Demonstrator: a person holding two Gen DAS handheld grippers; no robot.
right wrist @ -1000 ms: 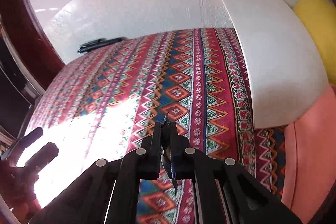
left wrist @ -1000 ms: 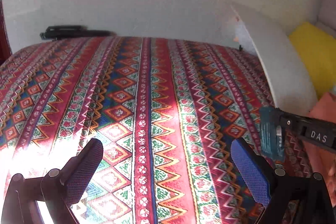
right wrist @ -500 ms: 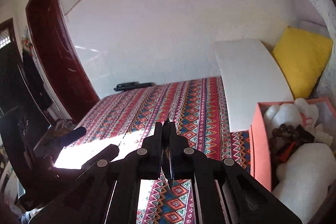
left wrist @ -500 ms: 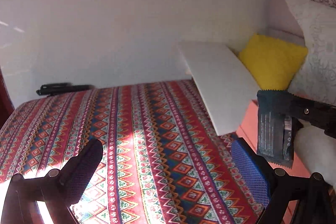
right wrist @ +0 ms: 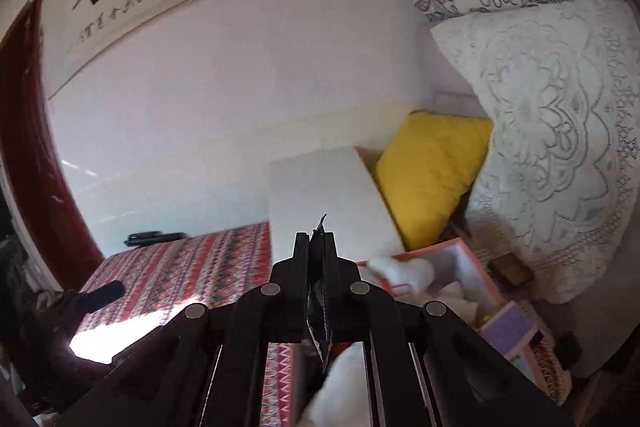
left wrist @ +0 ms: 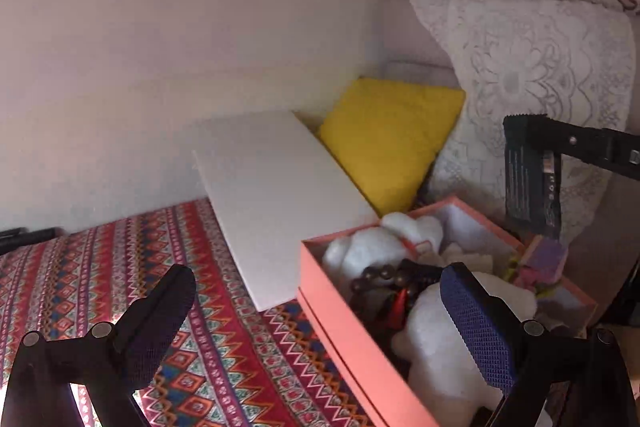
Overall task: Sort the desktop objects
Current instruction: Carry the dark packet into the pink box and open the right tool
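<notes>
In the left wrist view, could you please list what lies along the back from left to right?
Black pens → white board → yellow cushion → lace pillow.

both wrist views share the pink box (left wrist: 360,343).

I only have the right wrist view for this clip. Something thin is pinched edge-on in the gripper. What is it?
Observer: The left wrist view shows it face-on: a dark flat packet with small print and a serrated top edge, clamped in the right gripper.
Operator: Where does it hang?
Observer: It appears to be above the far end of the open pink box, not touching the contents.
Operator: And the left gripper?
Observer: The left gripper is open and holds nothing.
</notes>
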